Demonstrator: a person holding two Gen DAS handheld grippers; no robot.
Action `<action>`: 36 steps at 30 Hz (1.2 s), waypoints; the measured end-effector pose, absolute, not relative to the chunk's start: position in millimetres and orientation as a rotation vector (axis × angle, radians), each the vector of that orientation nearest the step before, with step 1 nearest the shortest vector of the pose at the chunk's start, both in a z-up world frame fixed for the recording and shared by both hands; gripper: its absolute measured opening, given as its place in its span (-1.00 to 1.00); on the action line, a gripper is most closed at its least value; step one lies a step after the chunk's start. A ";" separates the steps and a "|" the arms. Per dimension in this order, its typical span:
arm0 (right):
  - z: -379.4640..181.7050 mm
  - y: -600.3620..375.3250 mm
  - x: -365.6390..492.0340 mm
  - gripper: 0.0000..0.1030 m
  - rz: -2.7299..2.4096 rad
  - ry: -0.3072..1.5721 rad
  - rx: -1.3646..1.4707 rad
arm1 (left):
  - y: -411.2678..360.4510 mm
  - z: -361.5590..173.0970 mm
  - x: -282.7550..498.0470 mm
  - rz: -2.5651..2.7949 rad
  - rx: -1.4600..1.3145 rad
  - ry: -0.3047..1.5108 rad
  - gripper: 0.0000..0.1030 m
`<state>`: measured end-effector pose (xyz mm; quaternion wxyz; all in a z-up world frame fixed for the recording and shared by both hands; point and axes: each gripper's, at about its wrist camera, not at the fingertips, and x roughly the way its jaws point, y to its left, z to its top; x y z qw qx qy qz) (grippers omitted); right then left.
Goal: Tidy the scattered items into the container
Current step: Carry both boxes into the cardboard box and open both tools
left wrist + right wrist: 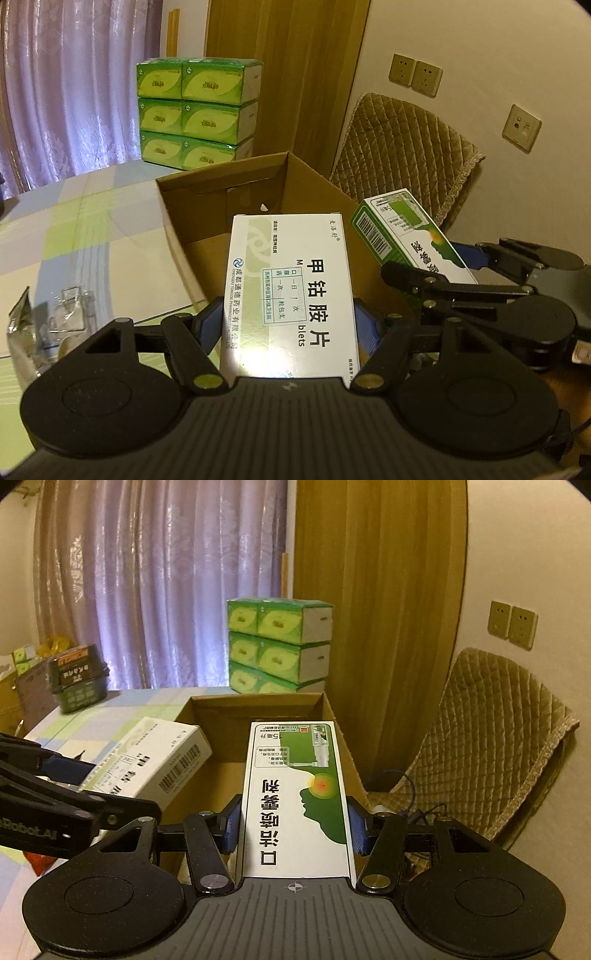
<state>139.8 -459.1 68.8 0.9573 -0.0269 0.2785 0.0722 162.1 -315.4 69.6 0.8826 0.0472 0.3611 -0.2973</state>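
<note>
My left gripper (290, 326) is shut on a white medicine box (291, 291) with black Chinese print, held above the near edge of an open cardboard box (221, 184). My right gripper (293, 825) is shut on a green and white spray box (295, 794), also over the near rim of the cardboard box (255, 705). Each view shows the other hand's load: the green and white box (406, 236) at the right of the left wrist view, the white box (147, 760) at the left of the right wrist view. The cardboard box's inside looks mostly bare.
A stack of green tissue packs (195, 110) stands behind the cardboard box on the checked tablecloth (85, 221). Crinkled clear wrappers (40, 325) lie at the near left. A dark tub (79, 679) sits far left. A quilted chair (491, 738) stands at the right.
</note>
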 end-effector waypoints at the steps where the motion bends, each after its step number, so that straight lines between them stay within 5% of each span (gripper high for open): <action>1: 67.7 -460.4 142.0 0.12 0.147 0.566 -0.052 | -318.4 67.9 164.3 -0.619 0.097 0.754 0.30; 36: 42.6 -447.1 163.3 0.12 0.178 0.634 -0.044 | -273.3 54.1 151.1 -0.541 0.080 0.755 0.43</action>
